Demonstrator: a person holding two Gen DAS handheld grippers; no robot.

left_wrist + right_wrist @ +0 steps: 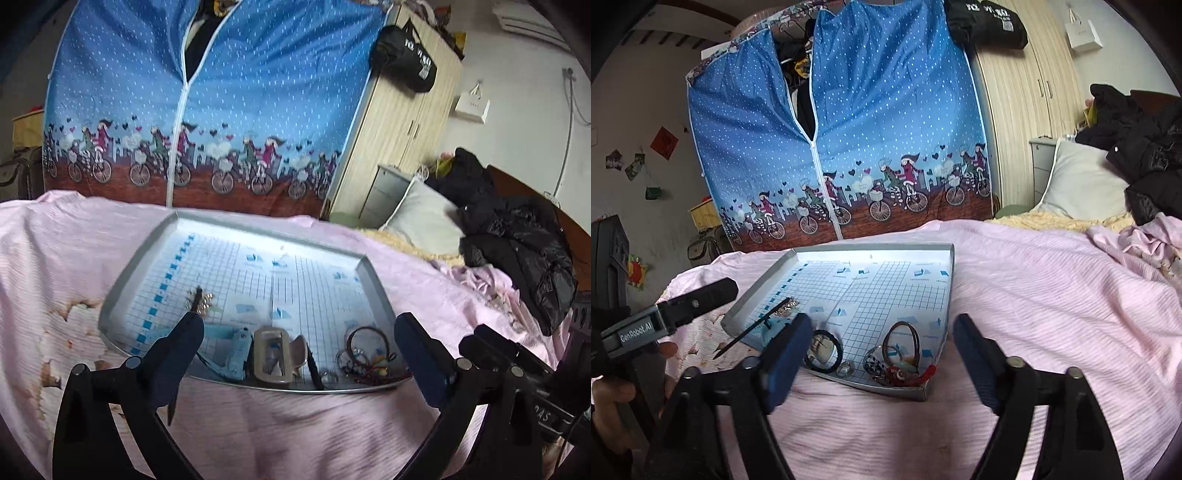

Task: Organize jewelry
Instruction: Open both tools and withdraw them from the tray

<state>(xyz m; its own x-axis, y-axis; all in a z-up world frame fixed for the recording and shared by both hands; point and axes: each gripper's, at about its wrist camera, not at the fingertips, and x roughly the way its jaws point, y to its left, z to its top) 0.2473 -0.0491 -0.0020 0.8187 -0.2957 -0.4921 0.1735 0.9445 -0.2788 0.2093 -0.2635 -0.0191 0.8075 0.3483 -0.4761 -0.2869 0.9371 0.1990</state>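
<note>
Both tools stand with fingers wide apart, gripping nothing: the left tool [299, 339] hovers over the tray's near edge, the right tool [882, 339] likewise. The jewelry (rings, hair ties, a beige clip [271, 356]) lies along the near side of the shallow tray [373, 280], which rests on a pink bedspread [1052, 295].
</note>
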